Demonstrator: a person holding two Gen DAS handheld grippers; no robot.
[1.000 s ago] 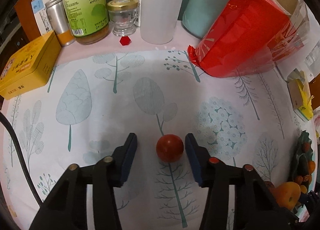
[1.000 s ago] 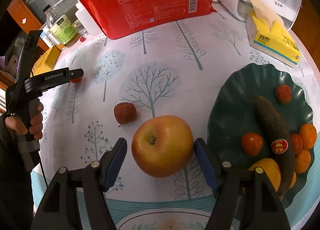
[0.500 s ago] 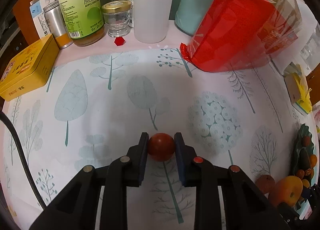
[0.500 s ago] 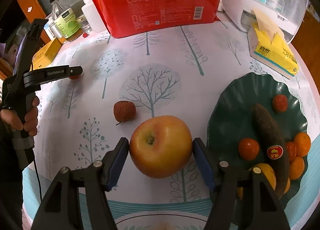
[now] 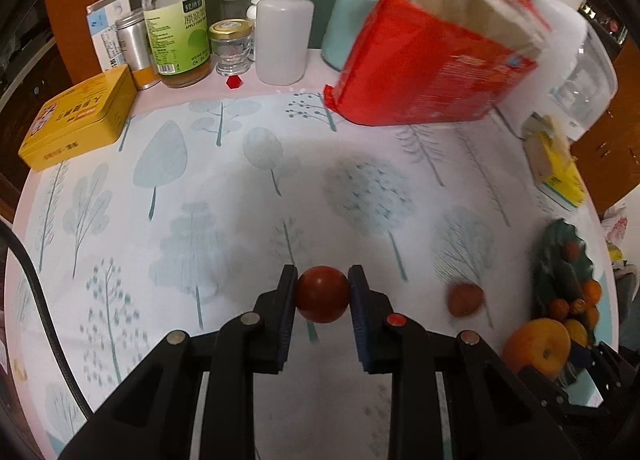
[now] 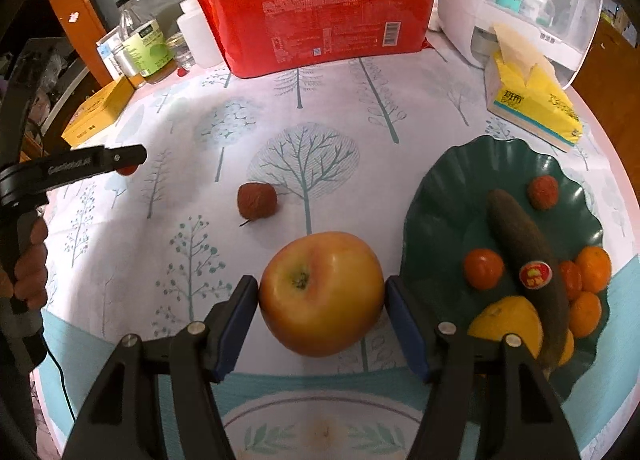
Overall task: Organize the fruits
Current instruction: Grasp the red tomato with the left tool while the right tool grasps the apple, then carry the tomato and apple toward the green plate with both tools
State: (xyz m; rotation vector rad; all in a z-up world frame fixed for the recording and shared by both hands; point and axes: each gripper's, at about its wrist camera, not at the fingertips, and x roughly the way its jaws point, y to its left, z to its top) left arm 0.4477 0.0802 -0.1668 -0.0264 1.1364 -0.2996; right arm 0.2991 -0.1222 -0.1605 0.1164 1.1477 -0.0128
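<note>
- Left gripper (image 5: pixel 322 296) clenched on the small red tomato (image 5: pixel 322 294), both pads pressed to its sides, over the tree-print tablecloth (image 5: pixel 248 195)
- Right gripper (image 6: pixel 322 296) grasping the big apple (image 6: pixel 322 294), pads tight on both flanks
- Lone lychee (image 6: pixel 257 200) on the cloth at 11 o'clock from the apple, well apart
- Green plate (image 6: pixel 444 195) at 3 o'clock of the apple, loaded with a dark banana (image 6: pixel 524 256), mandarins (image 6: pixel 593 264), a lychee, a lemon
- Red paper-cup pack (image 6: pixel 320 15) at 12 o'clock
</note>
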